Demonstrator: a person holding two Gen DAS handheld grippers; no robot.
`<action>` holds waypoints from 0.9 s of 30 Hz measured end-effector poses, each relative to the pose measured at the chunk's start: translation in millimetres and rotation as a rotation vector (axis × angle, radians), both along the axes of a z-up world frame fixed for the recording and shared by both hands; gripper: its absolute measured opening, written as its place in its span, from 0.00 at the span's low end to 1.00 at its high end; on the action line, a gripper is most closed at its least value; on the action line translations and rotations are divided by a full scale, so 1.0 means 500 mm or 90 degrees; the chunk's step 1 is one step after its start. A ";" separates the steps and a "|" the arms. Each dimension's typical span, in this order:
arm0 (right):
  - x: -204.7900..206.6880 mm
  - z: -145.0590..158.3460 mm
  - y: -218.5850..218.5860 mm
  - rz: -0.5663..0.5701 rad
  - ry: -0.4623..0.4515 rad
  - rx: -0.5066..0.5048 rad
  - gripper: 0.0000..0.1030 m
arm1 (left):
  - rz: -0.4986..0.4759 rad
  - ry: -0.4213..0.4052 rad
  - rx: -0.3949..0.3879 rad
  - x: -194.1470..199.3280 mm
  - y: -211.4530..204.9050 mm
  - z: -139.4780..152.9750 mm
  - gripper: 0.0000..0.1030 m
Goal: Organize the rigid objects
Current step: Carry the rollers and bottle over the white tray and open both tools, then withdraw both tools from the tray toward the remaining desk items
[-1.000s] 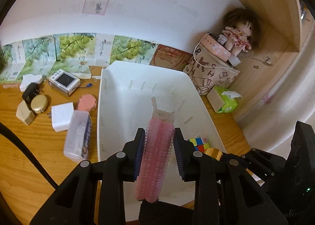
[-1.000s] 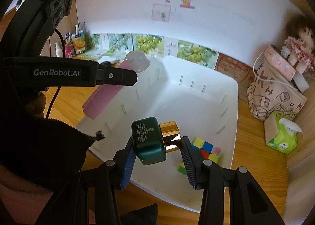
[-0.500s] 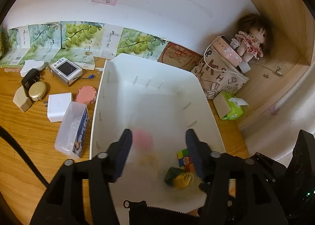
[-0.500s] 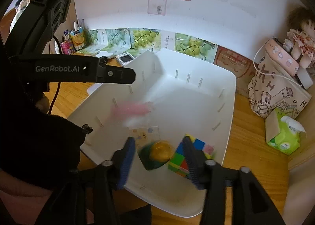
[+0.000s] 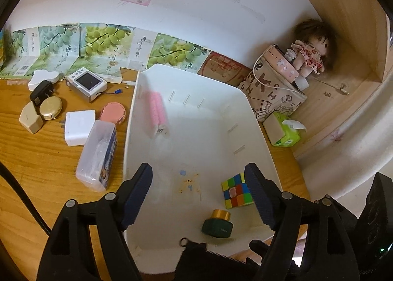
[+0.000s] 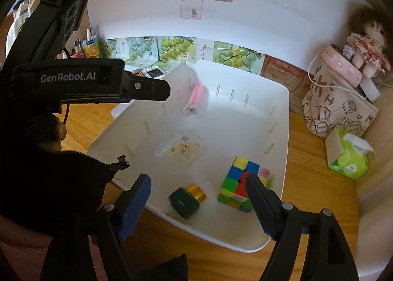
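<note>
A white bin (image 5: 186, 74) (image 6: 282, 133) sits on the wooden desk. Inside lie a pink hair roller (image 5: 157, 111) (image 6: 195, 96) by the far left wall, blurred, a green bottle with a gold cap (image 5: 218, 224) (image 6: 186, 199) and a colourful puzzle cube (image 5: 237, 191) (image 6: 242, 182) near the front. My left gripper (image 5: 199, 195) hangs over the bin's near end, its jaws opening with nothing between them. My right gripper (image 6: 197, 197) hovers above the bottle and cube, jaws opening, pads clear of both.
Left of the bin lie a clear plastic box (image 5: 98, 155), a white charger (image 5: 78, 128), a pink round case (image 5: 113, 116), a gold compact (image 5: 50, 109), a small camera (image 5: 86, 83). A printed bag (image 5: 272, 96), doll (image 5: 309, 52), tissue pack (image 5: 285, 131) stand right.
Both grippers let go and spread wide. The pink roller dropped from the left gripper into the bin's far left side. The green bottle fell from the right gripper to the bin floor beside the cube.
</note>
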State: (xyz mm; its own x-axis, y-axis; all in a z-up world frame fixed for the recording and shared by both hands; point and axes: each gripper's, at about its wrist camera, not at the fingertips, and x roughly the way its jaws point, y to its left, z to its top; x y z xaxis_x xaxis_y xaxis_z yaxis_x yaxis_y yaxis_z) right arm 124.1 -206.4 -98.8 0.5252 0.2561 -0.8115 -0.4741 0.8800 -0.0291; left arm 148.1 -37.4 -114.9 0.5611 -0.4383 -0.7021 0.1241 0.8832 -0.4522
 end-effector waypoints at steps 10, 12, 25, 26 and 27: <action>-0.035 0.002 0.086 -0.025 0.022 -0.021 0.78 | -0.012 0.034 -0.014 -0.019 0.086 -0.011 0.78; -0.044 0.004 0.110 -0.031 0.024 -0.026 0.78 | -0.019 0.042 -0.015 -0.023 0.109 -0.012 0.78; -0.092 0.014 0.290 -0.041 0.026 -0.015 0.78 | -0.035 0.051 -0.017 -0.049 0.282 -0.005 0.78; -0.094 0.015 0.303 -0.042 0.023 -0.012 0.78 | -0.036 0.047 -0.017 -0.050 0.295 -0.002 0.78; -0.095 0.015 0.312 -0.043 0.022 -0.010 0.78 | -0.038 0.044 -0.015 -0.050 0.307 0.001 0.78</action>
